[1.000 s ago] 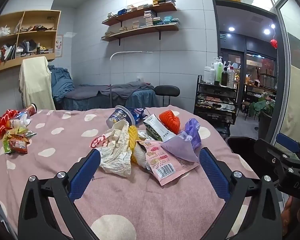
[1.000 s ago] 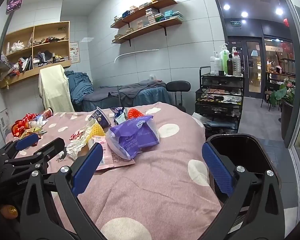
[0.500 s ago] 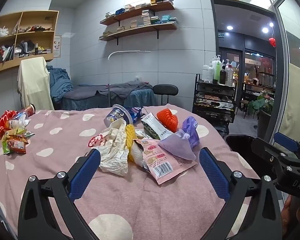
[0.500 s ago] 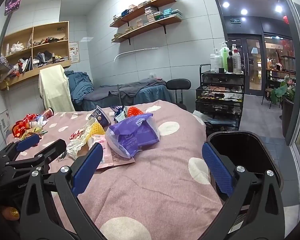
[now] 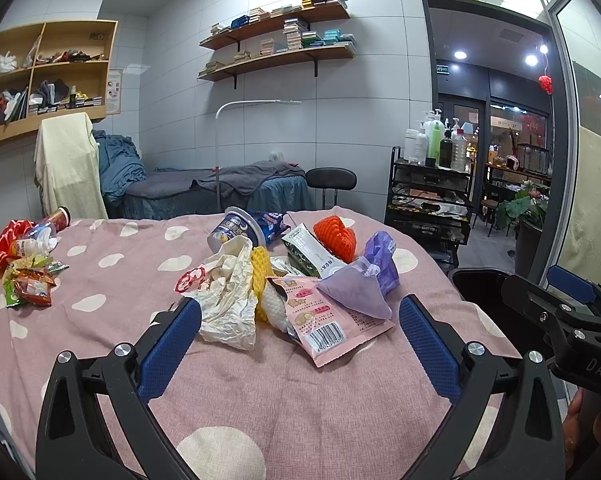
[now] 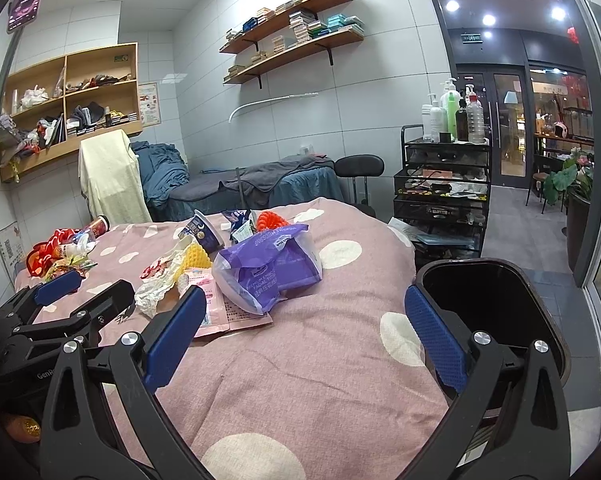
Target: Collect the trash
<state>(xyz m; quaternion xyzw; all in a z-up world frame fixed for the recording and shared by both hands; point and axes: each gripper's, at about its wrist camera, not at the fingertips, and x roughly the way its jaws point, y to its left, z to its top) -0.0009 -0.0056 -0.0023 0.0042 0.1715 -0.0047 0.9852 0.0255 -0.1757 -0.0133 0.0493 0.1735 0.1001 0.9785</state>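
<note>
A heap of trash lies mid-table on the pink dotted cloth (image 5: 228, 392): a crumpled white paper (image 5: 228, 300), a pink snack packet (image 5: 324, 320), a purple tissue pack (image 5: 360, 284) (image 6: 268, 268), an orange foam net (image 5: 334, 236), a yellow foam net (image 5: 260, 276) and a tipped blue cup (image 5: 236, 232). My left gripper (image 5: 298, 332) is open just short of the heap, its pads either side of it. My right gripper (image 6: 300, 320) is open and empty over bare cloth, right of the heap. A black bin (image 6: 496, 300) stands past the table's right edge.
A second cluster of red and green wrappers (image 5: 20, 264) lies at the table's left edge. Behind the table are a massage bed (image 5: 220, 188), a black stool (image 5: 331, 180) and a black trolley with bottles (image 5: 432, 184). The left gripper's body (image 6: 40, 316) shows in the right wrist view.
Both grippers have barely shifted; the heap sits slightly lower and nearer between the left gripper's fingers. Nothing was taken hold of or let go.
</note>
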